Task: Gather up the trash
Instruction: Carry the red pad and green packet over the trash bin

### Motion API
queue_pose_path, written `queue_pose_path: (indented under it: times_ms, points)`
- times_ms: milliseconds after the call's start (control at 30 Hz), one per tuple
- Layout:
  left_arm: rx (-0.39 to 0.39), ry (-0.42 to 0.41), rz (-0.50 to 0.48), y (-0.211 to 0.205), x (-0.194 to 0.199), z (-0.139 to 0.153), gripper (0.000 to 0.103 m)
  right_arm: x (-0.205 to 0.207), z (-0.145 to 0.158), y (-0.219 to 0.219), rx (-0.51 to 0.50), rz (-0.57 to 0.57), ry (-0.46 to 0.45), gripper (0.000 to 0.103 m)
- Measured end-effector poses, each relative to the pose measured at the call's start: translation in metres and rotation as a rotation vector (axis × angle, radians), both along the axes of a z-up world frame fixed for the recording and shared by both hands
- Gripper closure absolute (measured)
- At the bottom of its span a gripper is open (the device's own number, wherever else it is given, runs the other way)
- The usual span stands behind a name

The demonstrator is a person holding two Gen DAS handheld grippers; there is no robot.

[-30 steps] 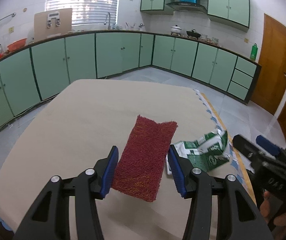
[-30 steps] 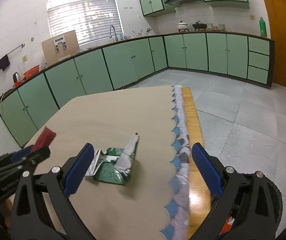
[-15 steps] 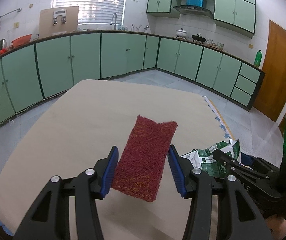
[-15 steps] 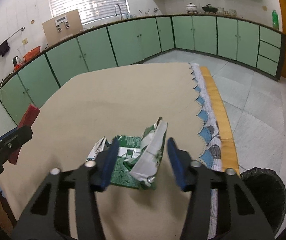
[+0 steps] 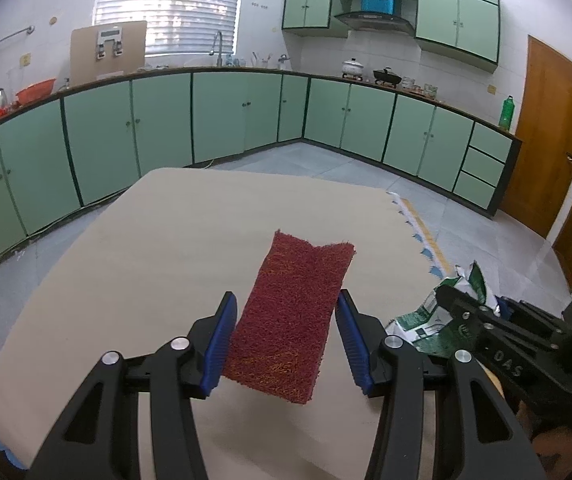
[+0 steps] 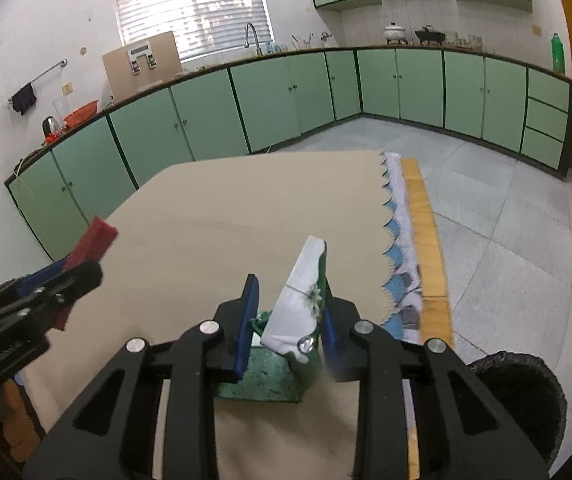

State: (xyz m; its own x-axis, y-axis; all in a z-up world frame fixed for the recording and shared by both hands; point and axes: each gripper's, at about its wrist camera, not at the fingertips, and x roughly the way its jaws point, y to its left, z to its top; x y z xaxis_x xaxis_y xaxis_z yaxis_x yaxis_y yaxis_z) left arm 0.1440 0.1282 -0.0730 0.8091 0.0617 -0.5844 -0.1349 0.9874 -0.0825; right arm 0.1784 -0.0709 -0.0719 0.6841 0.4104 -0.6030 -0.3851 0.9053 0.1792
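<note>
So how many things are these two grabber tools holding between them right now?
2. The red scouring pad sits clamped in the left gripper. The crumpled green-and-white wrapper stands between the right gripper jaws, which are closing on it, over the table.

A home kitchen: pale green cabinet doors point(image 5: 229, 116) run under a dark L-shaped counter, with a chrome tap point(image 5: 217, 46) below the slatted window blind point(image 5: 171, 4), a grey extractor hood point(image 5: 374, 23), and a white lidded pot point(image 5: 352, 67).
</note>
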Motion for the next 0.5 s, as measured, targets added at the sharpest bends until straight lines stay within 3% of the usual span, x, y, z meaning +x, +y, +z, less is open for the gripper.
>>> queue_pose_path:
  times_ms: [500]
  points:
    - [-0.002, -0.024, -0.143, -0.069, 0.001, 0.016, 0.053, -0.039, 0.045, -0.081, 0.009, -0.073, -0.067, 0.077]
